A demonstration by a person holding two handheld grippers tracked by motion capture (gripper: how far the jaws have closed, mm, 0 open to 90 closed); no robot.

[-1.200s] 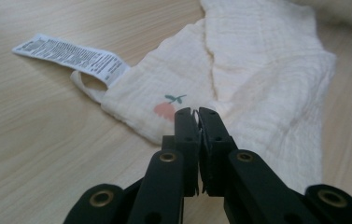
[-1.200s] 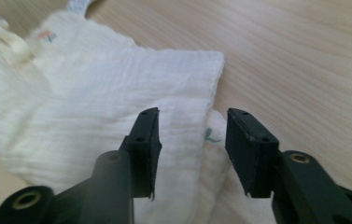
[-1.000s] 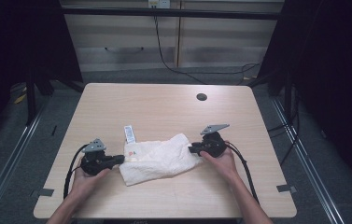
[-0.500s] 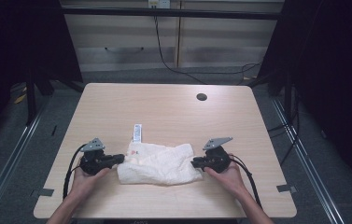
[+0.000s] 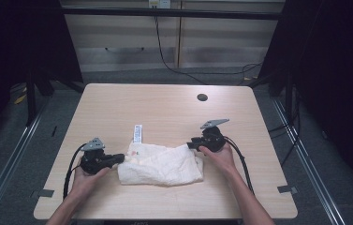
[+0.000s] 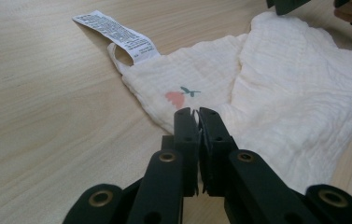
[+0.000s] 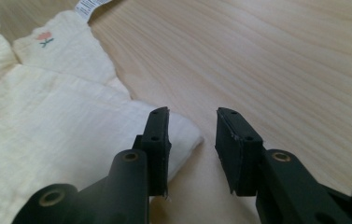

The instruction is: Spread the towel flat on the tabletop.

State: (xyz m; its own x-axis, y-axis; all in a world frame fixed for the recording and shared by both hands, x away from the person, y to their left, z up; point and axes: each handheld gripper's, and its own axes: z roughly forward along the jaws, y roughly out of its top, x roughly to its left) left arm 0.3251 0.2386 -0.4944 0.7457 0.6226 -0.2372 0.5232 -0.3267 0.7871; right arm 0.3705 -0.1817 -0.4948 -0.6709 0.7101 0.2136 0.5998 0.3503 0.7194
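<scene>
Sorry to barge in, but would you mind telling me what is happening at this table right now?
A person is folding a white cloth on a wooden table with a gripper in each hand. The left gripper is shut on the cloth's edge near a small flower print. The right gripper has just been opening its jaws; they stand apart at the cloth's far corner with nothing pinched between them. The cloth lies folded over itself, its care label sticking out onto the table.

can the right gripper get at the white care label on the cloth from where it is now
Probably yes. The right gripper has just been opening, with nothing between its jaws, and bare table lies between it and the care label.
</scene>
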